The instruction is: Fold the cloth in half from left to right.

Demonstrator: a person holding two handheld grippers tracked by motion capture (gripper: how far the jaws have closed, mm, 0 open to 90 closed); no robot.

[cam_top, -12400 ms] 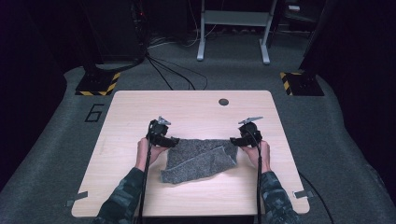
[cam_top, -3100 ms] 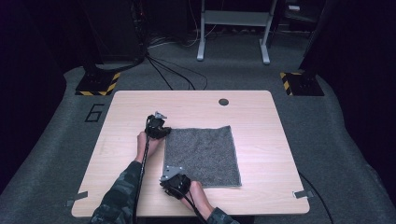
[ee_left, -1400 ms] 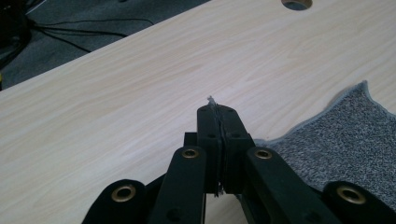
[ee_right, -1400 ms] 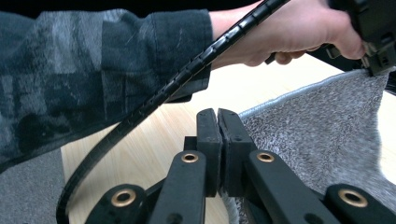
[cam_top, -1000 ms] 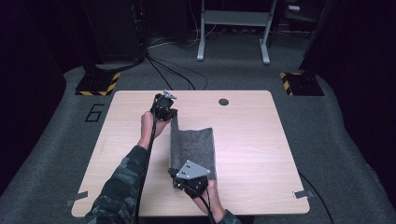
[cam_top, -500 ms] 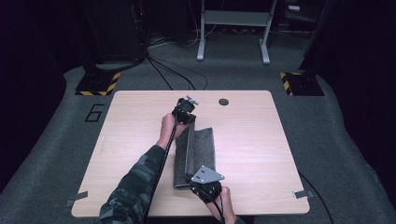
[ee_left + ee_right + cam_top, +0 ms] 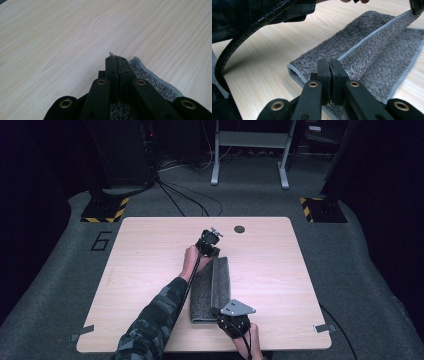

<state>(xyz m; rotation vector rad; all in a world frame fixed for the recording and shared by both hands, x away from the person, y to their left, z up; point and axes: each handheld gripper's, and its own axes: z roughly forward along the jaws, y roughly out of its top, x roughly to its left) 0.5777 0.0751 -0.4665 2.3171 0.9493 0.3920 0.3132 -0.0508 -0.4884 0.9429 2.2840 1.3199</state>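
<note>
A: In the high view, where is the grey towel (image 7: 210, 290)?

B: It lies folded in a narrow strip on the wooden table (image 7: 150, 250), near the middle. The left gripper (image 7: 209, 245) is at its far end, the right gripper (image 7: 232, 320) at its near end.

A: And the left gripper view?

B: The jaws are pressed together on a corner of the towel (image 7: 150, 75), low over the table.

A: The right gripper view?

B: Its jaws are also closed, pinching the towel's hem (image 7: 367, 32); the upper layer lies folded over the lower one.
</note>
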